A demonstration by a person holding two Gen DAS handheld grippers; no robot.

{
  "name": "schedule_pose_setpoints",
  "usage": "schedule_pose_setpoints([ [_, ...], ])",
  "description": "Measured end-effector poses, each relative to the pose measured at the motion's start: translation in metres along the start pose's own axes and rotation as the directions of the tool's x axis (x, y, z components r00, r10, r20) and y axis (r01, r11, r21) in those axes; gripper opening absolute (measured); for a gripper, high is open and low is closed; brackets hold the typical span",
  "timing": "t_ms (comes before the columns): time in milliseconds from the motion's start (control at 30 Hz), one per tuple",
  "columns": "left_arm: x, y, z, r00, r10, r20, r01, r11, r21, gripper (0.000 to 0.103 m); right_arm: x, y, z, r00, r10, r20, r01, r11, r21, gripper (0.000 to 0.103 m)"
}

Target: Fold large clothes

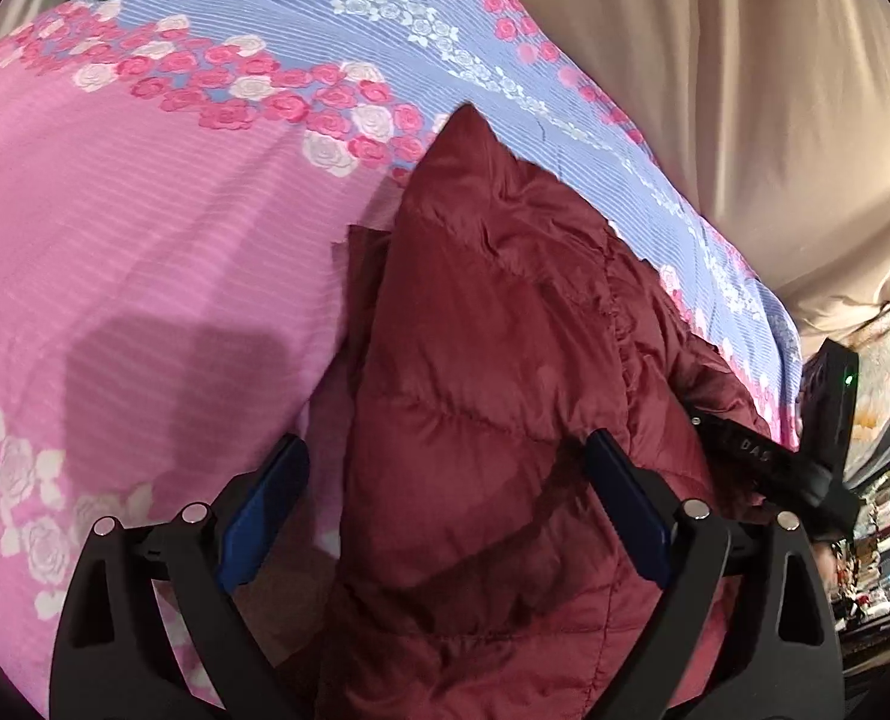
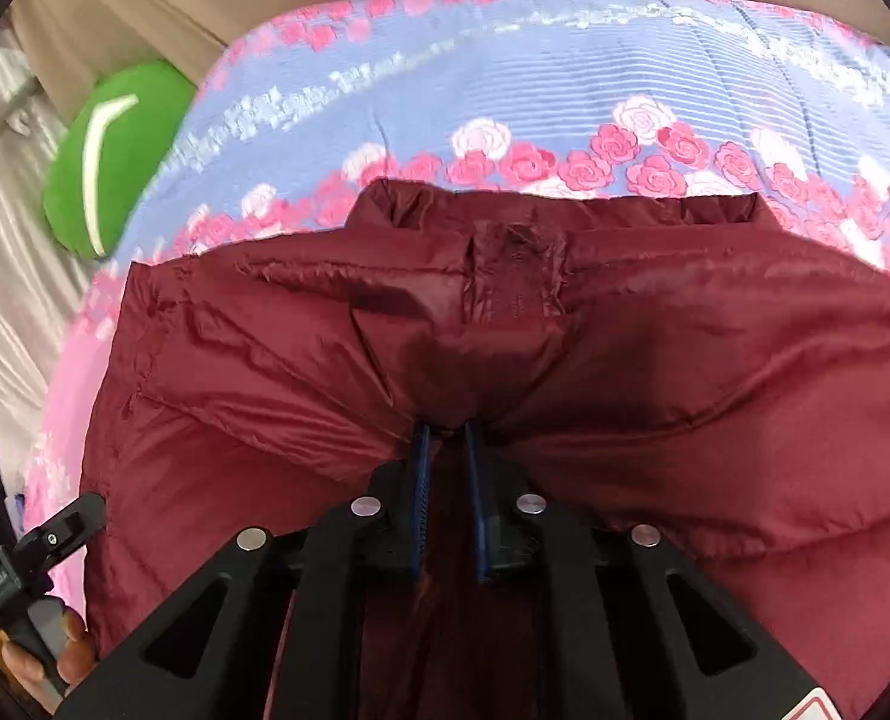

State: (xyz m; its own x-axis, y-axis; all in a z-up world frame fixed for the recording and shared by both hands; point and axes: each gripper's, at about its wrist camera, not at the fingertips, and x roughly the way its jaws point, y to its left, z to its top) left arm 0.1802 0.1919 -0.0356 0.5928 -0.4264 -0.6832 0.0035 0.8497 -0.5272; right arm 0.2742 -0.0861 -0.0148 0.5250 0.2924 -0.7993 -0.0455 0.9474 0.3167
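Right gripper is pinched on a fold of the maroon puffer jacket lying on the floral bedspread, left gripper is spread wide and empty over it, so slick padded fabric may slip out mid-fold.

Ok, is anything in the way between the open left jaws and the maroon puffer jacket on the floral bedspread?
Nothing visible. The left gripper stands open right over the maroon quilted puffer jacket, fabric already between its jaws. Only the pink and blue floral bedspread lies beside and beneath the jacket.
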Motion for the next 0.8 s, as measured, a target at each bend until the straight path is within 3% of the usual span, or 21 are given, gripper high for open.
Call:
schedule_pose_setpoints([
  [33,0.001,-0.001,0.001,1.0,-0.02,-0.009,0.02,1.0,0.002,0.089,-0.001,-0.001,-0.002,1.0,0.006,0.005,-0.006,1.0,0.002,0.011],
  [100,0.009,-0.006,0.004,0.995,-0.085,-0.057,0.086,0.996,0.012,0.065,-0.001,0.0,-0.003,1.0,0.007,0.01,-0.007,1.0,-0.007,0.011],
  [133,0.012,-0.009,0.004,0.994,-0.086,-0.07,0.088,0.996,0.018,0.063,-0.002,0.0,-0.003,1.0,0.007,0.009,-0.007,1.0,-0.007,0.011],
  [200,0.011,-0.015,0.005,0.994,-0.079,-0.069,0.082,0.996,0.047,0.047,-0.01,-0.002,0.001,1.0,0.022,0.004,-0.022,1.0,0.018,0.016],
  [267,0.009,-0.017,0.006,0.995,-0.081,-0.065,0.084,0.995,0.057,0.037,-0.025,-0.005,0.007,0.998,0.06,0.036,-0.061,0.997,0.042,0.017],
  [333,0.005,-0.018,0.006,0.995,-0.087,-0.057,0.09,0.994,0.059,0.028,-0.033,-0.006,0.019,0.997,0.047,0.069,-0.05,0.998,0.046,0.017],
  [400,-0.001,-0.023,0.007,0.994,-0.1,-0.045,0.103,0.992,0.067,0.019,-0.018,-0.008,0.029,1.0,0.017,0.016,-0.018,0.999,0.044,0.016],
  [467,-0.007,-0.027,0.008,0.993,-0.112,-0.032,0.114,0.991,0.077,0.015,0.003,-0.015,0.03,0.999,0.012,-0.034,-0.01,0.998,0.067,0.008],
  [567,-0.025,-0.046,0.008,0.989,-0.15,0.001,0.149,0.981,0.122,0.012,0.004,-0.019,0.031,0.999,0.041,-0.024,-0.039,0.997,0.068,0.008],
  [800,-0.055,-0.131,-0.004,0.968,-0.25,0.024,0.231,0.922,0.309,0.011,0.005,-0.02,0.037,0.992,0.096,-0.083,-0.093,0.995,0.042,0.008],
])
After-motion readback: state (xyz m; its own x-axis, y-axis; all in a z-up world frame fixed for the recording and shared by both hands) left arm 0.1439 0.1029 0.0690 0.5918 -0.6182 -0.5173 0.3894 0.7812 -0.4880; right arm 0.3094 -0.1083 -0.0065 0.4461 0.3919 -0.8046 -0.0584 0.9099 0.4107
